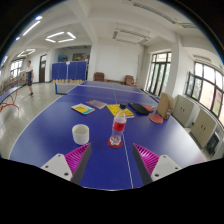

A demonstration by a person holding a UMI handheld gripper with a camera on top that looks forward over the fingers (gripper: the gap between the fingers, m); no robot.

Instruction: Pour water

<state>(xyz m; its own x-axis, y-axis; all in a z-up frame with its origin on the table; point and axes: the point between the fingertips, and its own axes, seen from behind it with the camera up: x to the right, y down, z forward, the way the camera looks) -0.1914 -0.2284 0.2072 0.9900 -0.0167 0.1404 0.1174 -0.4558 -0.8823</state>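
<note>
My fingers [110,158] are spread wide; just ahead on the blue tabletop [60,120] stand a clear red-labelled plastic bottle [118,128] and a white cup [81,134].

The scene is being viewed from a single wide-angle camera riding on the gripper [108,160], looking forward along its two fingers, whose pink pads [77,156] are being shown low in the view. The camera is being held a little above a blue table-tennis table [60,125] and is being aimed across it toward the far wall and windows [160,72]. A bottle [118,127] and a white cup [81,133] are being seen close, just beyond the fingertips. No second view is being offered.
</note>
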